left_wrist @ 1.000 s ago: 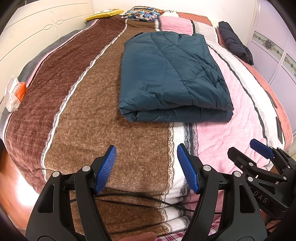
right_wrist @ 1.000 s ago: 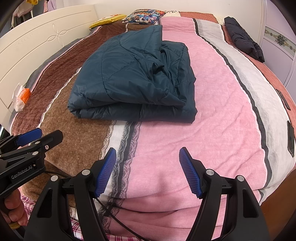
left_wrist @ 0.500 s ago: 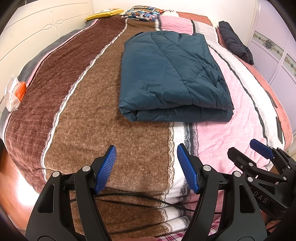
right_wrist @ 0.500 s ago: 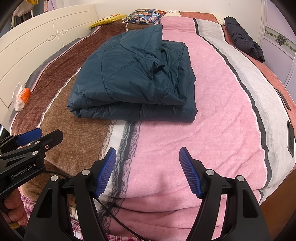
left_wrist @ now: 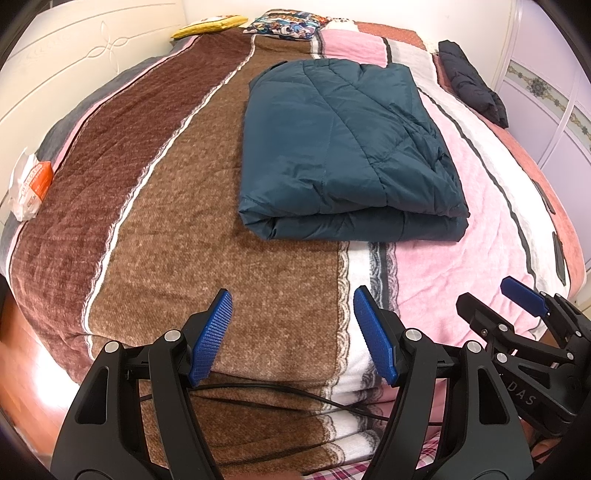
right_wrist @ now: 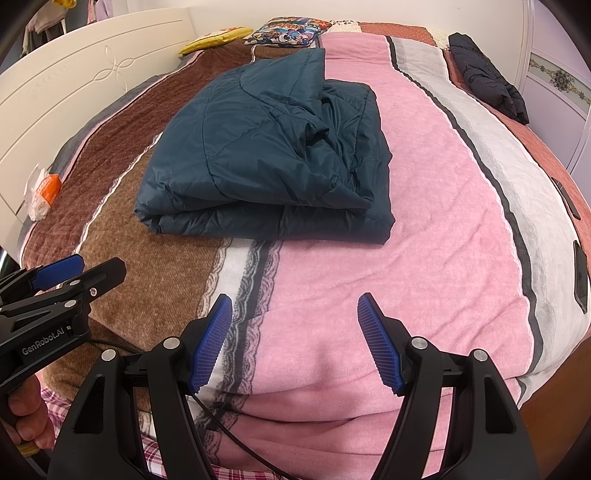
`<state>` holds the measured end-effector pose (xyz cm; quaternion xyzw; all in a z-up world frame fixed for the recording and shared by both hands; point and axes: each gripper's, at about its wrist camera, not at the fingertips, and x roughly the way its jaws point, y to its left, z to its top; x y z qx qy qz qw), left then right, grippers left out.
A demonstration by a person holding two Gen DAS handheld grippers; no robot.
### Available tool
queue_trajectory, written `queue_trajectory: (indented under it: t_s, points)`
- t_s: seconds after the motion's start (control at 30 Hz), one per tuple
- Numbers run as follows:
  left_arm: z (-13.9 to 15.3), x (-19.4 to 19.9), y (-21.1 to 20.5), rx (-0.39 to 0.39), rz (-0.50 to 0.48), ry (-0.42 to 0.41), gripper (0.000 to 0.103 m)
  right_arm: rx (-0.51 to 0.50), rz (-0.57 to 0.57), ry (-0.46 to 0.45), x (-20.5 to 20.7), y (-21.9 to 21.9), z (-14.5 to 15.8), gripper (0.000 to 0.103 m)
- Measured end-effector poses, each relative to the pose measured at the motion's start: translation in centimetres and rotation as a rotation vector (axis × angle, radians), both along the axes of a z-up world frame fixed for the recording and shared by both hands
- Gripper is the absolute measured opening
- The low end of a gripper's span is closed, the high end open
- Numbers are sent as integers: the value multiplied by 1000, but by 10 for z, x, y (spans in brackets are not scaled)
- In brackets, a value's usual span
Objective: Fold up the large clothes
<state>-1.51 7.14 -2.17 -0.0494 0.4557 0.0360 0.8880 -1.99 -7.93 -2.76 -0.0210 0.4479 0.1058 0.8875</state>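
With the teal quilted jacket (left_wrist: pixel 347 147) lying folded mid-bed on the striped blanket (left_wrist: pixel 177 236), both the left gripper (left_wrist: pixel 291 332) and right gripper (right_wrist: pixel 293 339) hover near, fingers wide and empty; its slippery puffy layers could slide or spring open if nudged.

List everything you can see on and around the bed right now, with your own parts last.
jacket: 1, teal, folded, middle of the bed
blanket: 1, brown, pink and white stripes, covering the bed
dark jacket: 1, navy, far right edge of the bed
yellow cushion: 1, far end, left
patterned pillow: 1, multicoloured, far end, middle
plastic bag: 1, white and orange, left edge
headboard: 1, white, left side
cable: 1, black, near edge
left claw: 1, black with blue pads, open, empty
right claw: 1, black with blue pads, open, empty
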Motion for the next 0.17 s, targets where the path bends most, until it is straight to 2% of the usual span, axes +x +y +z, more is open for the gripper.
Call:
queue_trajectory:
  t_s: [0.17]
  points:
    - [-1, 1, 1, -1, 0, 1, 68, 0, 1, 2, 0, -1, 0, 69]
